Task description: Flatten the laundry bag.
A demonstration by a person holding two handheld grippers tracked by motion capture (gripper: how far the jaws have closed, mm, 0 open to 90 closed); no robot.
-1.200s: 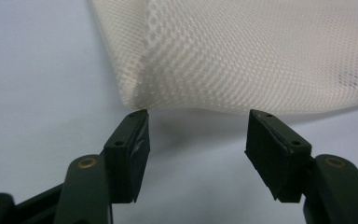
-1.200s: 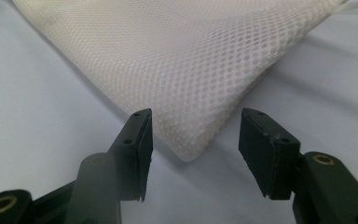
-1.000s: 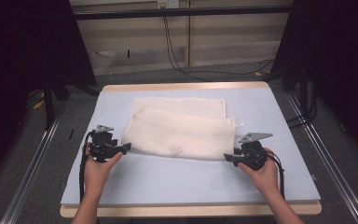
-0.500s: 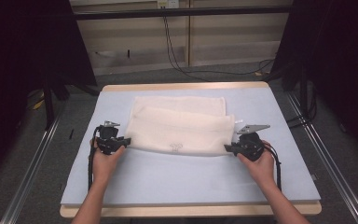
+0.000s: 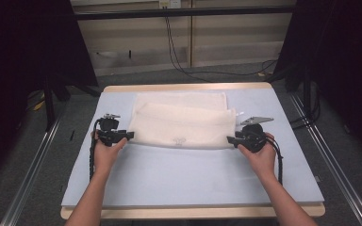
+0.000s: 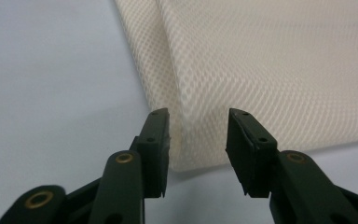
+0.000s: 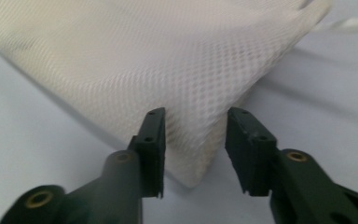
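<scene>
item one, cream mesh cloth [image 5: 181,125]: folded, lying flat on the far half of the pale blue table mat [image 5: 193,174], its long side running across in front of me. an upper layer sits over a slightly wider lower layer whose far edge shows behind it. a small mark sits near the middle of its near edge. a white tag or cord [image 7: 354,23] sticks out at the cloth's right end, as i see it in the right gripper view.

item two, my left gripper [image 5: 131,136]: at the cloth's near left corner. in the left gripper view [image 6: 198,140] the corner lies between the two black jaws, which stand apart with a gap on both sides; nothing is pinched. these jaws have just been opening.

item three, my right gripper [image 5: 229,139]: at the cloth's near right corner. in the right gripper view [image 7: 195,142] the folded corner pokes in between the jaws, which stand clear of the fabric, released. these jaws too have just been opening.

item four, hands: left hand [image 5: 106,153] and right hand [image 5: 261,155] wrap the gripper bodies, forearms entering from the near edge, black cables looping beside each wrist.

item five, surroundings: wooden table edge [image 5: 193,213] beneath the mat, grey floor, cables [image 5: 179,56] against the far wall, dark curtains at either side.
</scene>
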